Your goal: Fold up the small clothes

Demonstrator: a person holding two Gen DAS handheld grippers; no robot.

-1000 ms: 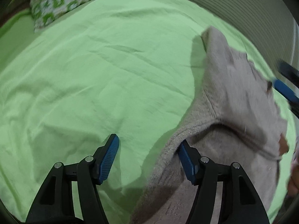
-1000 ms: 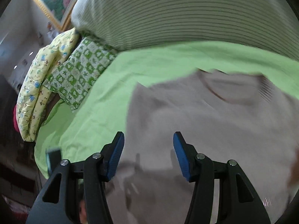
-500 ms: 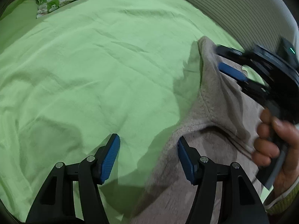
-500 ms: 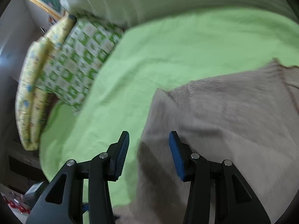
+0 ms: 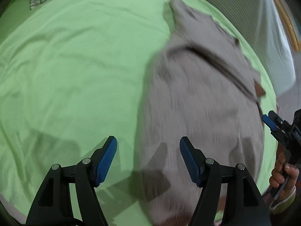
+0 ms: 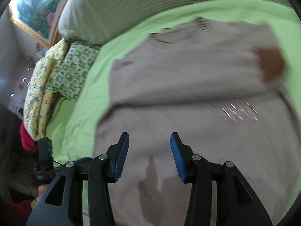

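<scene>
Bed sheet (image 5: 75, 66): plain light green, filling the left of the frame.
Garment (image 6: 188, 98): greyish beige, with a brown patch (image 6: 270, 64) at upper right and glittery specks (image 6: 237, 111) at mid right.
Left gripper (image 5: 148, 156): black arms, blue ribbed pads.
Right gripper (image 6: 149, 154): black arms, blue pads.
Small pillow (image 6: 75, 71): white with green checks, at left.
Quilt (image 6: 37, 94): pale yellow with small blue and green prints.
Large pillow (image 6: 150, 5): white with thin dark stripes, along the top.
Picture frame (image 6: 28, 32): gold, upper left.
</scene>
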